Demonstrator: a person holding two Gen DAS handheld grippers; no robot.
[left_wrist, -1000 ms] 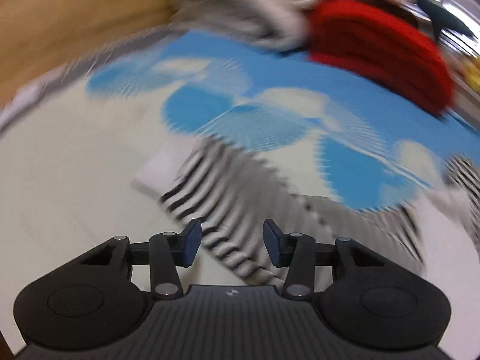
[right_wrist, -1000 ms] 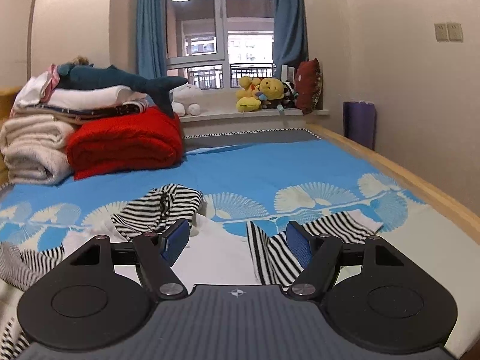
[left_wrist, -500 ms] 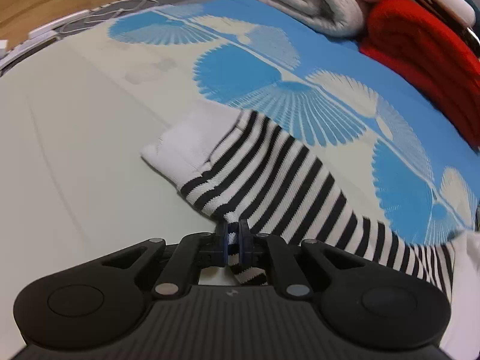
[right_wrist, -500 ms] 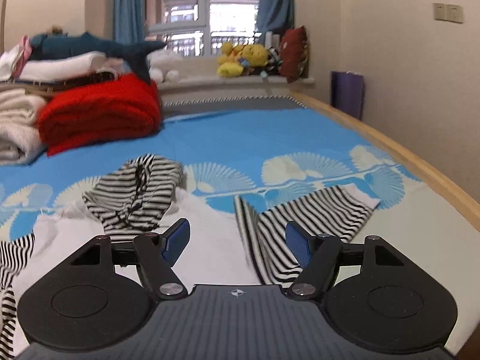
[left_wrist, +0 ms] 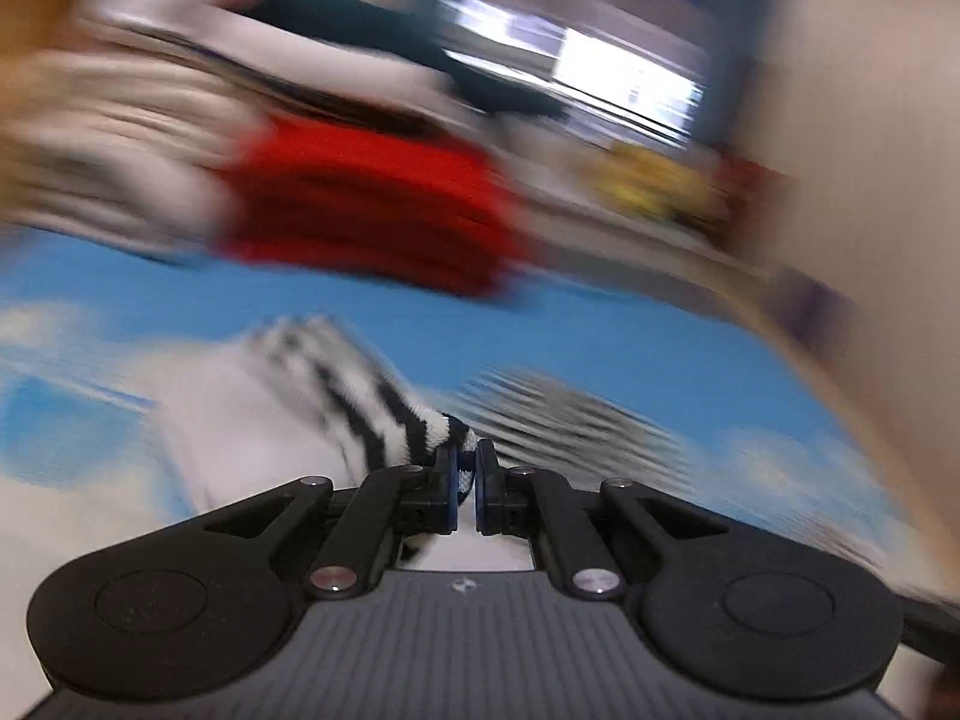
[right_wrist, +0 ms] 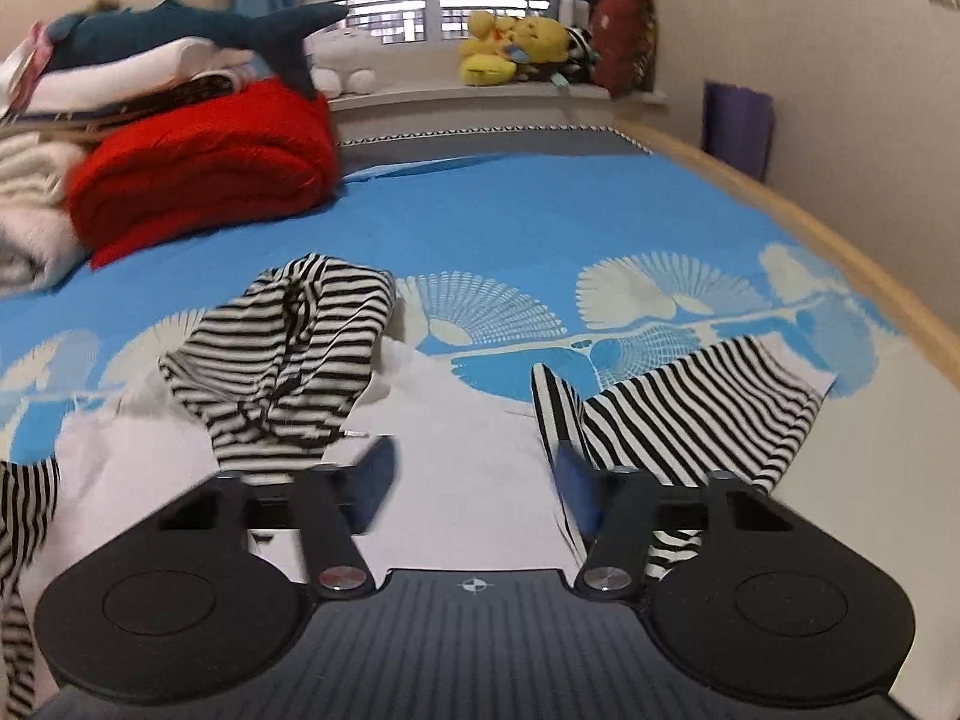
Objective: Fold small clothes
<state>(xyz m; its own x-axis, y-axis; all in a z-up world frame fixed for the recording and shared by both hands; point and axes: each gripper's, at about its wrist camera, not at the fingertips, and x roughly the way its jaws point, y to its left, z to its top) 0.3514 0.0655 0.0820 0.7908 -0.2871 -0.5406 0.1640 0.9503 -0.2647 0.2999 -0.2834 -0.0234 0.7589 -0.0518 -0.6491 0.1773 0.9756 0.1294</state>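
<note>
Left gripper (left_wrist: 467, 483): jaws pinched together on a bunched edge of the black-and-white striped garment (left_wrist: 384, 414); cloth rises from the bed (left_wrist: 630, 348) into the pads. Left wrist view heavily motion-blurred; detail beyond the gripper is unreliable.

Right gripper (right_wrist: 474, 483): jaws wide apart, nothing between them, low over the garment's white body panel (right_wrist: 468, 420).

Garment in the right wrist view: one striped sleeve (right_wrist: 690, 402) spread flat to the right, passing beside and under the right finger. Striped hood or collar section (right_wrist: 288, 354) crumpled in a heap to the left, near the left finger; contact cannot be judged. Another striped portion (right_wrist: 24, 516) hangs at the far left edge.

Background: folded red blanket (right_wrist: 204, 162) with other folded linens (right_wrist: 30, 222) at the far left of the bed, a plush shark (right_wrist: 198, 30) on top. Yellow plush toys (right_wrist: 516, 48) on the windowsill.
</note>
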